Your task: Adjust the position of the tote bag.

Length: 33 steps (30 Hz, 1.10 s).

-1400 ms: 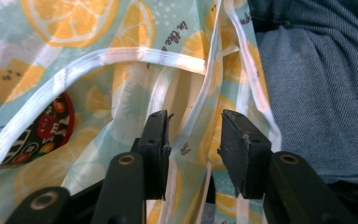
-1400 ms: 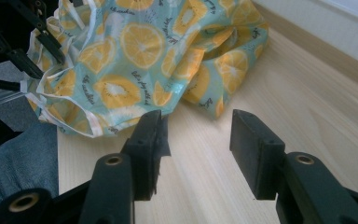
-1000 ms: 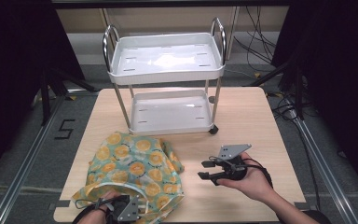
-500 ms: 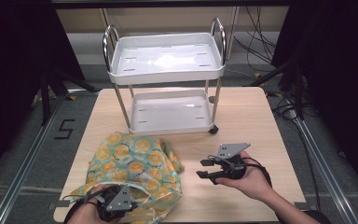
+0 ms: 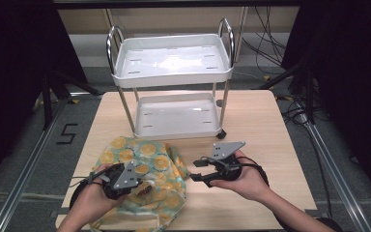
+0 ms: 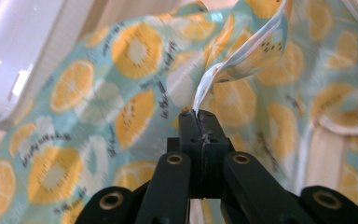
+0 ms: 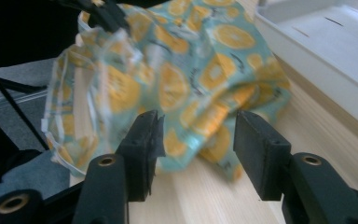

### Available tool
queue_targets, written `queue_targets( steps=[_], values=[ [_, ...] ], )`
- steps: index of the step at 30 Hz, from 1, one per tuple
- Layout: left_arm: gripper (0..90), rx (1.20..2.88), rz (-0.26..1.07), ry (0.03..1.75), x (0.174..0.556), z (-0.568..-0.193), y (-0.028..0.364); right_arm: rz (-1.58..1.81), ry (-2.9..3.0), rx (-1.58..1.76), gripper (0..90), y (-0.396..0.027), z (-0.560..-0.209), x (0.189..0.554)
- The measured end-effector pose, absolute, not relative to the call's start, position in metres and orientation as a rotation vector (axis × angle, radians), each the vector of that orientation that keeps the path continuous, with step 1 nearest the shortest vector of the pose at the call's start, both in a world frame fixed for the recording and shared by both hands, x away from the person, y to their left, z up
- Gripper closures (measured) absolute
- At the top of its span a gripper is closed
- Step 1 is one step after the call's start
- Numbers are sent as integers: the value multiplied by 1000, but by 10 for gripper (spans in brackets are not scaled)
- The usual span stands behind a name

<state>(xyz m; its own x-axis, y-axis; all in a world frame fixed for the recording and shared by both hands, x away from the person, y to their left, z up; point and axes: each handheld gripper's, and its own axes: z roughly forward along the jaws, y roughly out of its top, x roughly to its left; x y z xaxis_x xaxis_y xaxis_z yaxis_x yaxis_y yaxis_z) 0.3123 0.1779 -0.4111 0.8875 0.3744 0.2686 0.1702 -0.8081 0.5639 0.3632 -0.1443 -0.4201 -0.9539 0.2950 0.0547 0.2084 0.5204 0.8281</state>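
The left claw (image 6: 199,122) is clamped on a fold of the orange-print cloth (image 5: 145,166); the right claw (image 7: 193,140), jaws just widening with nothing between them, faces it over the counter (image 5: 261,121).

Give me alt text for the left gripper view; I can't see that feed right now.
The left gripper has its black jaws shut on a thin edge of the orange-slice print cloth bag, which rises from the jaws and drapes across the picture. At the upper left, behind the cloth, is part of a white cart tray.
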Motion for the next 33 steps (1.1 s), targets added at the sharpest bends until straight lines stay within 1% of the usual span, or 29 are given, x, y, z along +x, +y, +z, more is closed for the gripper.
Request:
queue_targets(
  steps=[2, 4, 10, 17, 22, 23, 24, 25, 28, 29, 30, 33],
  values=[
    [898, 2514, 512, 389, 315, -410, 176, 1433, 2666, 437, 503, -141, -419, 363],
    [898, 2477, 533, 410, 323, -411, 168, 1462, 2669, 413, 476, -130, -416, 362],
    [899, 2453, 571, 417, 337, -410, 159, 1491, 2672, 401, 421, -112, -415, 363],
    [898, 2437, 598, 408, 338, -408, 157, 1465, 2693, 388, 414, -100, -427, 367],
    [898, 2393, 632, 411, 337, -406, 157, 1404, 2735, 441, 529, -91, -435, 371],
    [898, 2393, 632, 411, 337, -406, 157, 1404, 2735, 441, 529, -91, -435, 371],
    [898, 2390, 637, 412, 336, -405, 156, 1412, 2729, 451, 567, -89, -437, 371],
    [898, 2387, 640, 408, 336, -405, 156, 1383, 2751, 470, 676, -87, -438, 371],
    [898, 2386, 635, 400, 334, -404, 156, 1343, 2779, 479, 817, -85, -439, 371],
    [898, 2386, 635, 400, 334, -404, 156, 1343, 2779, 479, 817, -85, -439, 371],
    [898, 2379, 636, 395, 334, -405, 156, 1328, 2787, 494, 876, -85, -438, 372],
    [898, 2375, 632, 395, 333, -404, 157, 1332, 2782, 485, 896, -84, -435, 374]
  ],
)
